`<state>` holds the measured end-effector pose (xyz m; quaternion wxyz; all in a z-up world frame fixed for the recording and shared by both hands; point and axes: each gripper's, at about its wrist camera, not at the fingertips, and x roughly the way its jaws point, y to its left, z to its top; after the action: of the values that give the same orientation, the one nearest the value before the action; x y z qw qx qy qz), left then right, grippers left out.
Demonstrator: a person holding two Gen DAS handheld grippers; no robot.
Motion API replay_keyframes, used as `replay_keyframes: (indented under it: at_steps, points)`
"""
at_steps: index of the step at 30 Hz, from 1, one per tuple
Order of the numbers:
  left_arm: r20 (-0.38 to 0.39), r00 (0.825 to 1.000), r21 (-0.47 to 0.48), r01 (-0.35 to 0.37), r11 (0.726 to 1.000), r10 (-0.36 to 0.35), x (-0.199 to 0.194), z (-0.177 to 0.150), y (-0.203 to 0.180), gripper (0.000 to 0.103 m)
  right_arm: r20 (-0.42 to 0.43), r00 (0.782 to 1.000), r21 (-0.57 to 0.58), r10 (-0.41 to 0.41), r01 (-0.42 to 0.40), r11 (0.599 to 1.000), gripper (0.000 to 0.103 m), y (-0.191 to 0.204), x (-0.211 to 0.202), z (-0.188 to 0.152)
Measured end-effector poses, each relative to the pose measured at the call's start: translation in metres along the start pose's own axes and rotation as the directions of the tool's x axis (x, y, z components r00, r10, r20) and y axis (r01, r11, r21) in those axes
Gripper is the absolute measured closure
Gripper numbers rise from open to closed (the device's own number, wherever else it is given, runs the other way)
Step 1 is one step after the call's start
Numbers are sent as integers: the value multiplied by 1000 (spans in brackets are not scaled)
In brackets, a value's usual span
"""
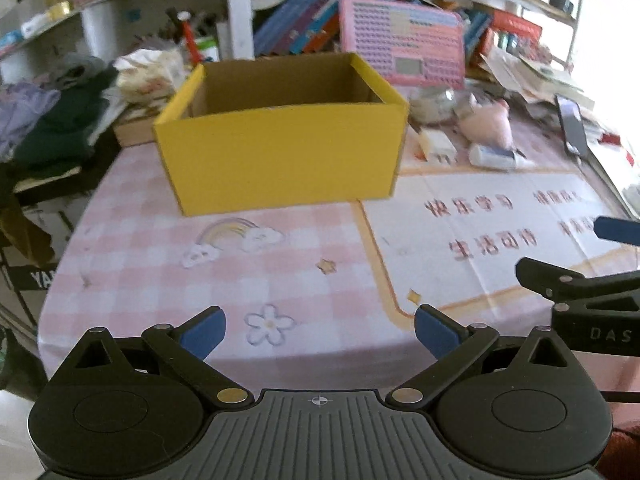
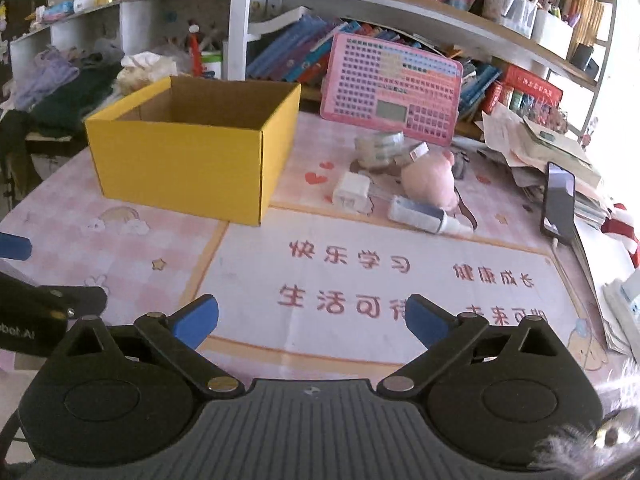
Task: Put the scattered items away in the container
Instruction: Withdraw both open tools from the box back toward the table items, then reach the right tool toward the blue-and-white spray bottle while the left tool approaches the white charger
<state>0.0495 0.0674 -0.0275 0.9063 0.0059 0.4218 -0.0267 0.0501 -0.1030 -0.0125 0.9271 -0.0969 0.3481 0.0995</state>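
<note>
An open yellow cardboard box (image 1: pixel 280 156) stands on the pink table mat; it also shows in the right wrist view (image 2: pixel 180 164), and no contents show inside. To its right lie a white charger plug (image 2: pixel 352 192), a pink plush pig (image 2: pixel 432 180), a white and blue tube (image 2: pixel 424 216) and a roll of tape (image 2: pixel 378 148). The same items show in the left wrist view: plug (image 1: pixel 436 146), pig (image 1: pixel 488 124), tube (image 1: pixel 496 158). My left gripper (image 1: pixel 320 332) is open and empty near the table's front edge. My right gripper (image 2: pixel 312 320) is open and empty over the mat.
A pink toy keyboard (image 2: pixel 396 88) leans on books behind the items. A black phone (image 2: pixel 558 202) stands at the right beside paper stacks. Clothes (image 2: pixel 64 92) pile up at the left. Shelves (image 2: pixel 360 4) run along the back.
</note>
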Motion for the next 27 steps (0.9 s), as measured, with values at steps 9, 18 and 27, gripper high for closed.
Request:
replay_keyframes:
  at_steps: [9, 18, 27]
  points:
    - [-57, 997, 30, 49, 998, -47, 17, 1, -18, 1, -66, 998, 9, -22, 22, 1000, 2, -12, 7, -10]
    - [-95, 993, 61, 79, 995, -73, 35, 13, -44, 1, -114, 993, 41, -31, 36, 999, 2, -38, 22, -13]
    - [-124, 988, 83, 100, 992, -89, 62, 36, -84, 1, -147, 989, 53, -34, 43, 998, 2, -84, 46, -6]
